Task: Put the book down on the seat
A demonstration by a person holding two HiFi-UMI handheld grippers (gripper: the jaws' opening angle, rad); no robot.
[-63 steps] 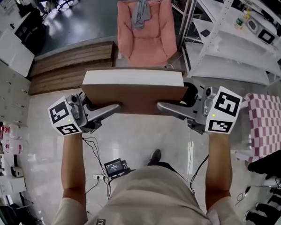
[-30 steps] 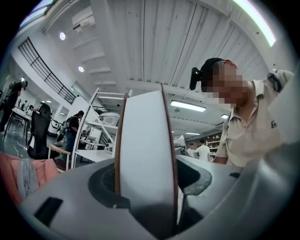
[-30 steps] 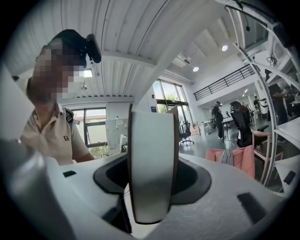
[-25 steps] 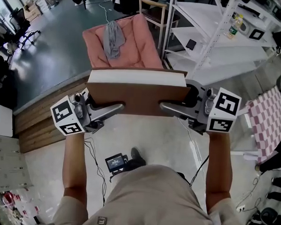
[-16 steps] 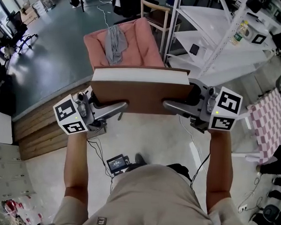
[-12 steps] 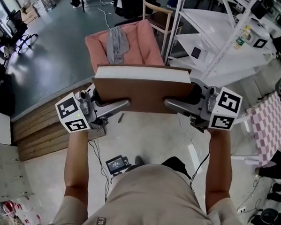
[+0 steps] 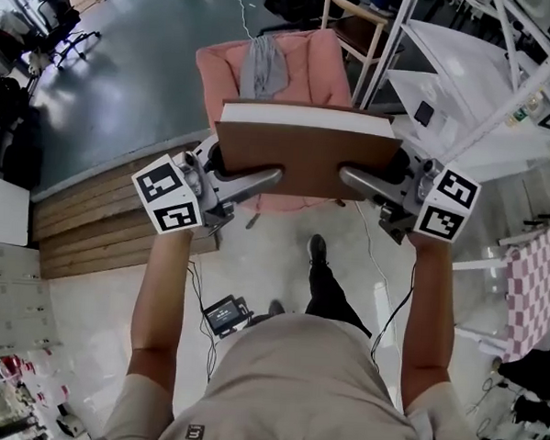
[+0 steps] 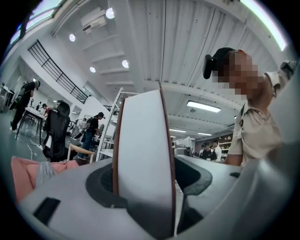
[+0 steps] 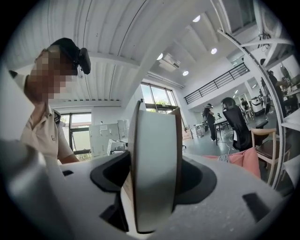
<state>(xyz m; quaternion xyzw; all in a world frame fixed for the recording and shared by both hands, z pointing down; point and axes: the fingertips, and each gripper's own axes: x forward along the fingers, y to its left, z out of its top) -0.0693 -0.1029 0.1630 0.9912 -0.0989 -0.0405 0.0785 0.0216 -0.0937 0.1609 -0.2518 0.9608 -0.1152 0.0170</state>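
Note:
A thick book (image 7: 306, 156) with a brown cover and white page edges is held flat between both grippers, above the front of a pink armchair (image 7: 301, 64). My left gripper (image 7: 251, 180) is shut on the book's left end; the book (image 8: 143, 154) fills the space between its jaws. My right gripper (image 7: 358, 179) grips the right end, and its jaws are opening with the book (image 9: 154, 164) still between the pads. A grey garment (image 7: 263, 65) hangs over the chair's backrest. The seat cushion is mostly hidden under the book.
White metal shelving (image 7: 466, 82) stands right of the armchair, with a wooden chair (image 7: 355, 12) behind it. A wooden step platform (image 7: 86, 228) runs at the left. A small device with cables (image 7: 224, 313) lies on the floor. A checked cloth (image 7: 540, 284) is at far right.
The book and both grippers have been carried forward to the armchair; the book now hangs over the seat's front. The person has taken a step, one foot ahead.

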